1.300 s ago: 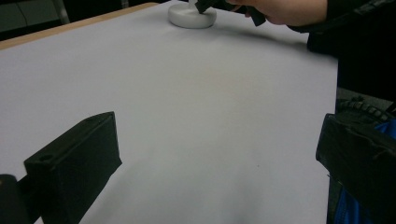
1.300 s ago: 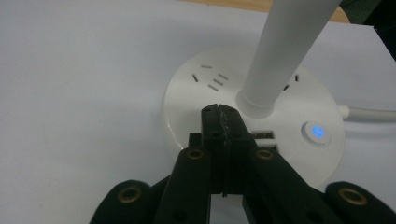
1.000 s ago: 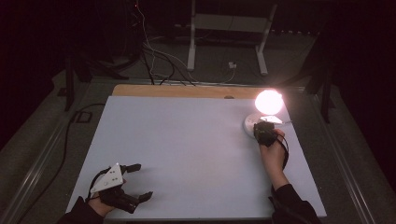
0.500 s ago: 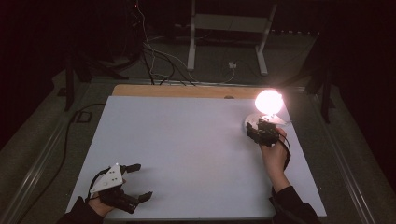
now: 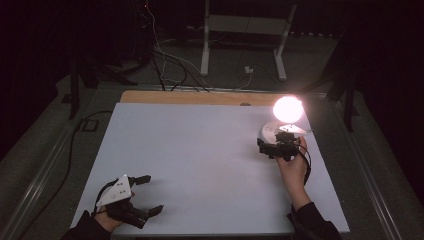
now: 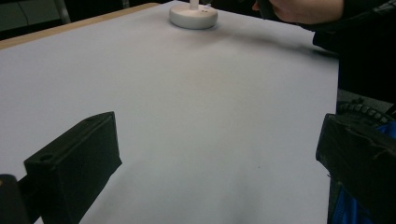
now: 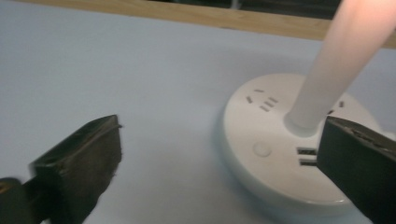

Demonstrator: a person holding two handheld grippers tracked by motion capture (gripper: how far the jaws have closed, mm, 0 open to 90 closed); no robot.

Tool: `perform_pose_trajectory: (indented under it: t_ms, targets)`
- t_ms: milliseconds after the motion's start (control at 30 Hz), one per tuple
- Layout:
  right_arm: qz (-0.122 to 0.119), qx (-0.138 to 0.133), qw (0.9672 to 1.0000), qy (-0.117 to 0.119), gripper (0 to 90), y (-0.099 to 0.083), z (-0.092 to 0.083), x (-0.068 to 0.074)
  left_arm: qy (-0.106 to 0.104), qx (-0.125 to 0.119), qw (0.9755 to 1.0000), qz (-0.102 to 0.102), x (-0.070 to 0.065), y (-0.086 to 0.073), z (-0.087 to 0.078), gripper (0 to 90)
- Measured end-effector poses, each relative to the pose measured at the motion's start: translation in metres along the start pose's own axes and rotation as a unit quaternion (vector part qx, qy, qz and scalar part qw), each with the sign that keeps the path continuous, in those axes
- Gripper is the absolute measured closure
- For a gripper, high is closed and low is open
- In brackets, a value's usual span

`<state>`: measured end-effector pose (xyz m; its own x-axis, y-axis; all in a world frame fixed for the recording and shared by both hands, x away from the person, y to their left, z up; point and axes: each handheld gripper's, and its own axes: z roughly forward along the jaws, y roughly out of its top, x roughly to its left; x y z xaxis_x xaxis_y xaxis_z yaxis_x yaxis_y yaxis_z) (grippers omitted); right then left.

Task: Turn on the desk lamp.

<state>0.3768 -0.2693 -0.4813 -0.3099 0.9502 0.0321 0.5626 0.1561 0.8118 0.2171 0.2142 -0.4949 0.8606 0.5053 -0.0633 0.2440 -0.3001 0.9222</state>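
Lamp (image 5: 286, 116) glows at the table's (image 5: 200, 150) far right; right gripper (image 5: 272, 148) just before its base, jaws just opened wide, holding nothing; left gripper (image 5: 145, 195) spread, idle near the front edge. Left gripper view: base (image 6: 193, 17) far off. Right gripper view: round button (image 7: 262, 149) between the jaws; judgement: back away straight, avoiding the stem (image 7: 336, 60).

The lamp (image 5: 281, 125) stood on the table (image 5: 200, 150) at its far right. The right tongs (image 5: 274, 147) sat just before the lamp's base; the left tongs (image 5: 142, 195) lay at the near left corner, well apart.
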Motion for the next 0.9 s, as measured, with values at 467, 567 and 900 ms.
perform_pose_trajectory:
  t_ms: [467,567,900]
  targets:
    - [-0.052,-0.035,0.9979,0.017,0.0,-0.001,-0.014,0.006,-0.002,0.0,1.0,-0.003,0.001,0.0,0.002,0.2]
    - [-0.053,-0.037,0.9976,0.024,0.0,-0.001,-0.019,0.008,-0.003,0.0,1.0,0.0,0.0,0.0,0.0,0.2]
    - [-0.041,-0.031,0.9936,0.101,0.0,-0.016,-0.043,0.012,-0.006,-0.004,1.0,-0.001,0.001,0.0,0.0,0.2]
